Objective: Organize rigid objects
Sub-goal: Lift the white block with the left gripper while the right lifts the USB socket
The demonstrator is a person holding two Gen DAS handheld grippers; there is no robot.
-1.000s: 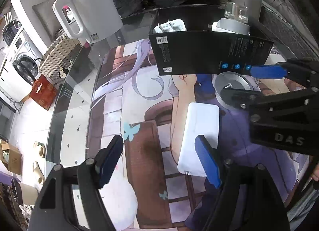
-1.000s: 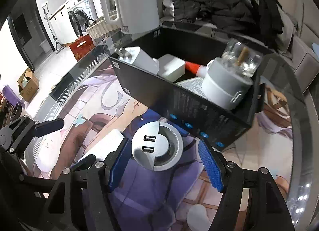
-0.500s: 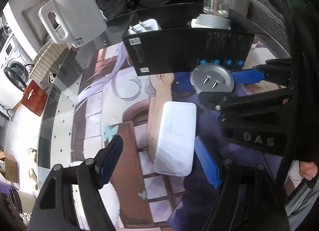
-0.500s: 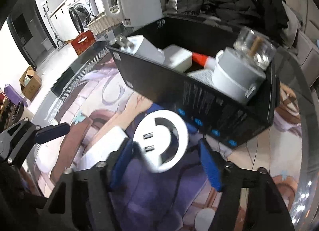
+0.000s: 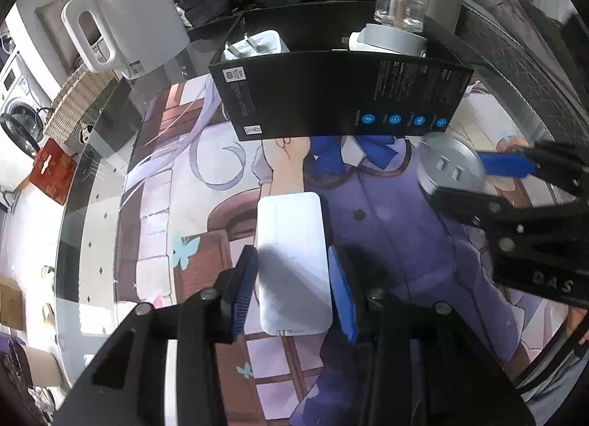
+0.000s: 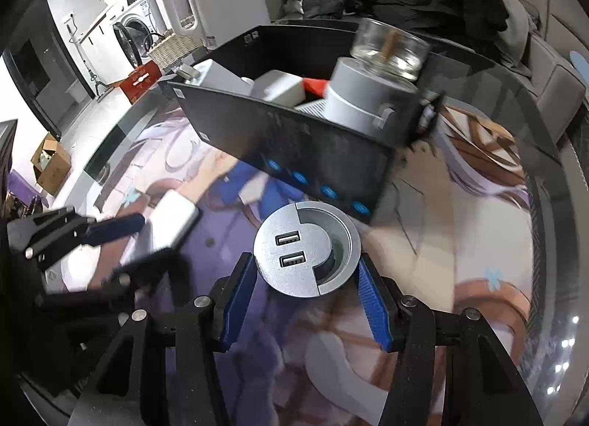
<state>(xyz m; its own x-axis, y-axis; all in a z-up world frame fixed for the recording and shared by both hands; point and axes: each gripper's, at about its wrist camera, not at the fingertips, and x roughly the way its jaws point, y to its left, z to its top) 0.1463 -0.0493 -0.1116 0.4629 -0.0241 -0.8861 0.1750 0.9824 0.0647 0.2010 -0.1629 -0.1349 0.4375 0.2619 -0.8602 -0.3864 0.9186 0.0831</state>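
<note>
A glass table (image 5: 92, 227) carries a printed cartoon mat (image 5: 386, 227). At its far edge a white kettle (image 5: 125, 21) stands next to an open black box (image 5: 331, 95). The box holds a grey round canister (image 6: 364, 98) with a glass (image 6: 390, 47) on top, plus a white plug adapter (image 5: 257, 45). Nearer the camera, a flat white power bank (image 5: 292, 260) lies on the mat; the left gripper (image 5: 294, 286) straddles its near end, jaws closing, blue pads against both long edges. Just in front of the box, the right gripper (image 6: 305, 297) clamps a silver round USB socket (image 6: 305, 249) by its sides, lifted off the mat.
</note>
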